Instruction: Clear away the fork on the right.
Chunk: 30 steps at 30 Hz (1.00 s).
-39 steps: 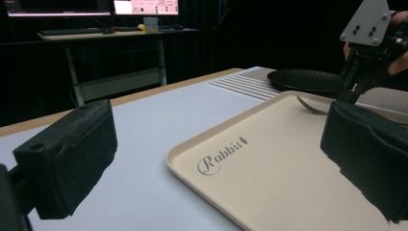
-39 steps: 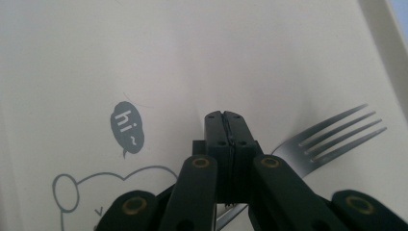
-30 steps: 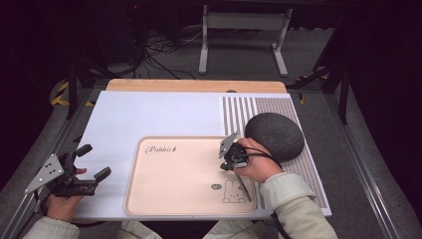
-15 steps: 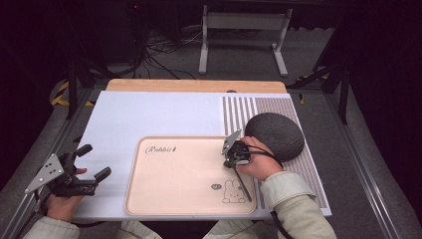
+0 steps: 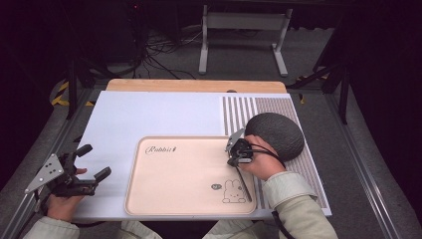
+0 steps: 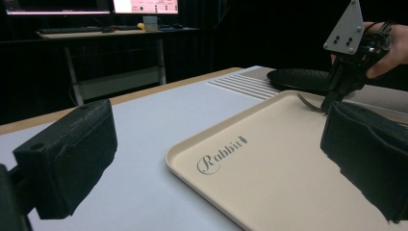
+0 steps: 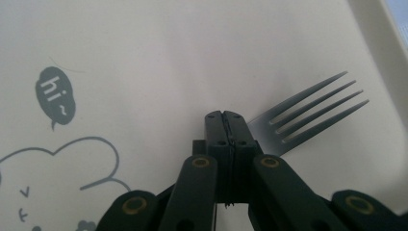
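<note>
Holding a fork (image 7: 308, 108) in my right gripper (image 5: 240, 151), jaws pinched together on its handle, tines low over the cream tray (image 5: 149, 199) near the rabbit drawing (image 5: 233, 190). I judge I'm placing it; next I should lower and release. My left gripper (image 5: 82, 167) rests spread wide, empty, left of the tray.

A smooth, matt beige plastic-looking tray (image 5: 189, 174) lies on a pale, matt sheet (image 5: 149, 117) with a wood-toned board edge (image 5: 196, 85) behind it. A fork (image 7: 308, 113) has dull grey metal tines with a soft sheen. A dark round plate (image 5: 274, 135) looks rough and matt. Black gripper pads (image 6: 72, 154) look coarse and foam-like.
</note>
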{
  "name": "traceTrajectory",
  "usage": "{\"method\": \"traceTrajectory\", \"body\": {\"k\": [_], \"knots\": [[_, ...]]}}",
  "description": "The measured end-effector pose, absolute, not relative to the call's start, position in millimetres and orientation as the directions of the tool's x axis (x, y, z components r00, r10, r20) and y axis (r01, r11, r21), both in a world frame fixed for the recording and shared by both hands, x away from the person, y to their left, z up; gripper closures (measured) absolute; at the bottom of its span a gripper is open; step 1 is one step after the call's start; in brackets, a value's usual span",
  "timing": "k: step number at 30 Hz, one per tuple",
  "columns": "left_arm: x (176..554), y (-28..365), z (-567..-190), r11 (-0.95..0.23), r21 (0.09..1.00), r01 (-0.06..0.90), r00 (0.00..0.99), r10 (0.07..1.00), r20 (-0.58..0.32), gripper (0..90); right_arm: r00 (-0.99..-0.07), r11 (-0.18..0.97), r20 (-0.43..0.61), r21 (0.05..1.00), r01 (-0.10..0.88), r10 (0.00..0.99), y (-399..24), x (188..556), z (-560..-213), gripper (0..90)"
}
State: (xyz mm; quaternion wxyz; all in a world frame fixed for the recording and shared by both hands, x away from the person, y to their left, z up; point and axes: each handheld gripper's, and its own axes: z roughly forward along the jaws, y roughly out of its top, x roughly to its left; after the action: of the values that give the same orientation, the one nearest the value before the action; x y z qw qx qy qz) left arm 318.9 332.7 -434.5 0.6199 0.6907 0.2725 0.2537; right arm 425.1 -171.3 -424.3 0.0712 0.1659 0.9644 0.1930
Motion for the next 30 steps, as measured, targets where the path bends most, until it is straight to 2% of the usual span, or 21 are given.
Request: {"method": "traceTrajectory", "body": {"k": [30], "knots": [[319, 333, -434, -0.081, 0.995, 0.061, 0.723, 0.69, 0.012, 0.0, -0.852, 0.795, -0.029, 0.377, 0.475, 0.523, -194, 420, -422, 90.0]]}}
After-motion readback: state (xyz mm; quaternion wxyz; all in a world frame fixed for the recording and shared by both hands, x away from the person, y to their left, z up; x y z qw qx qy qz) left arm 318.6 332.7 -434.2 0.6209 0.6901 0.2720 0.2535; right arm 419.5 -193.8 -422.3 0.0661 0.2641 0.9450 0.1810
